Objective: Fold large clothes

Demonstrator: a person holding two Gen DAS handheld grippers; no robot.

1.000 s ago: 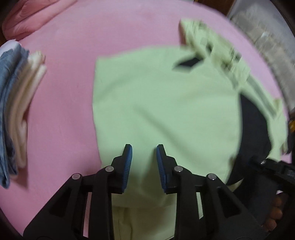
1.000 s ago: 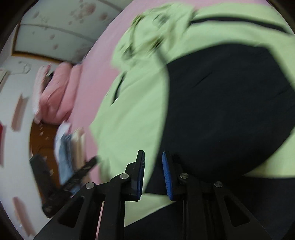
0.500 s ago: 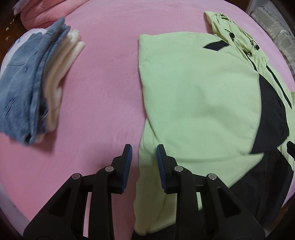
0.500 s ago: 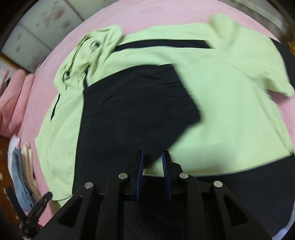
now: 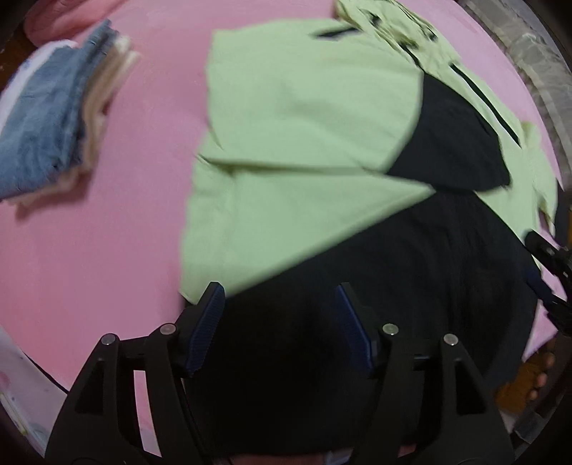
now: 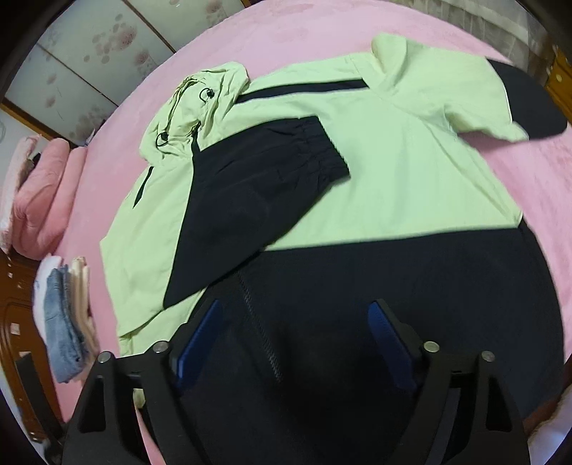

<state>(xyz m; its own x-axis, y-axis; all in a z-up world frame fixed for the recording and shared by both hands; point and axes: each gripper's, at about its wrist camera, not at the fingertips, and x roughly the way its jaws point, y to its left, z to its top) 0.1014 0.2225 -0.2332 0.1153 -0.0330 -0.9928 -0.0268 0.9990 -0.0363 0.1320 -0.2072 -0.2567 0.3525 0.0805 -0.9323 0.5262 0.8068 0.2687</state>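
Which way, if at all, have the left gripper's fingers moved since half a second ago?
Yes. The left gripper has opened: its fingers now stand far wider apart against their own black frame.

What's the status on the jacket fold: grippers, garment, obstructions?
Left gripper open, right gripper open, both empty over black hem. Jacket flat, one sleeve folded across. Folded pile well clear.

Pink bed [image 6: 286,32]: green-black jacket [image 6: 393,171], seemingly folded clothes stack [image 5: 53,118].
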